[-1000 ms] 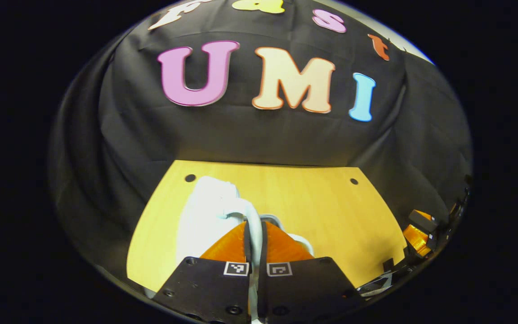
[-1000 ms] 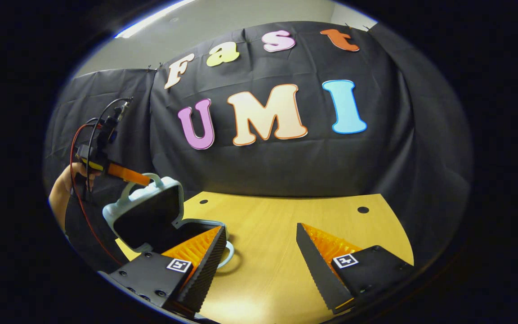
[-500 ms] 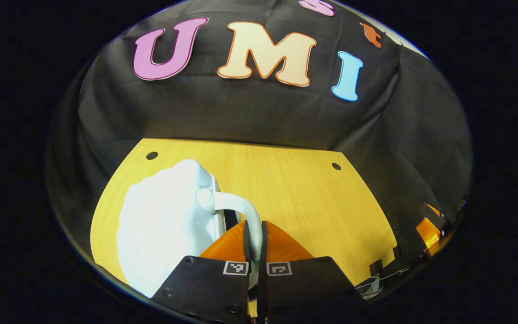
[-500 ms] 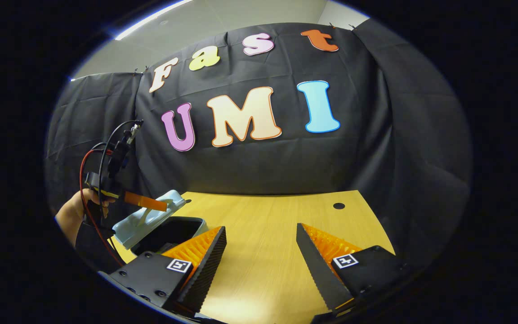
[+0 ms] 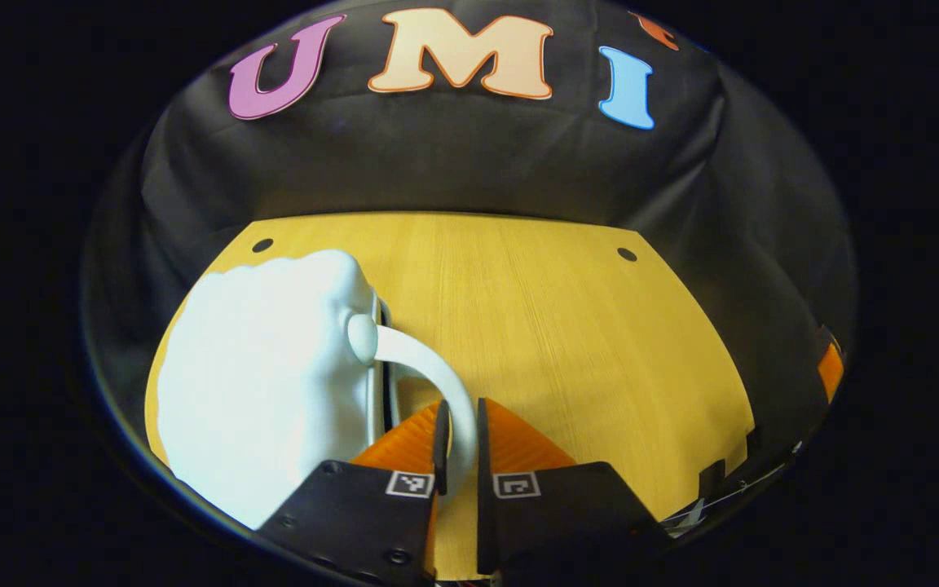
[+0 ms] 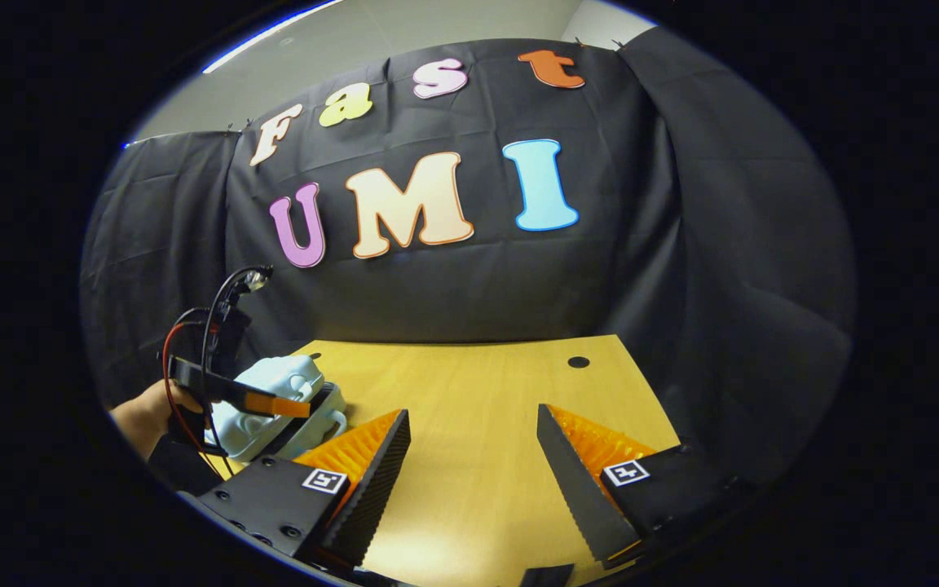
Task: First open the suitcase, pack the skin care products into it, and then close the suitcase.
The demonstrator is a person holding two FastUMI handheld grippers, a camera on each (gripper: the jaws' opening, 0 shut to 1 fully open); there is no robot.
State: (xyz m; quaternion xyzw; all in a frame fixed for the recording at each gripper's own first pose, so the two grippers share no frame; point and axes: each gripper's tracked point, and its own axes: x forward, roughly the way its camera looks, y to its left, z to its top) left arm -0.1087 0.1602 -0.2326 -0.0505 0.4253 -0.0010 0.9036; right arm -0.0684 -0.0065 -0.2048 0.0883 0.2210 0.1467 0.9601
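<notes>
Suitcase point(image 5: 257, 383) apparently closed | left tongs point(image 5: 457, 420) pinching handle point(image 5: 429, 371) | right tongs point(image 6: 473, 456) apart

Left gripper point(image 5: 460, 424) pinches handle point(image 5: 429, 371) of pale suitcase point(image 5: 262, 383). Lid down. Suitcase sits on wooden table point(image 5: 567, 326), left side.

suitcase point(image 5: 266, 383): lower edge cut off, contents hidden | handle point(image 5: 429, 371): end behind left tongs point(image 5: 458, 424)
</notes>
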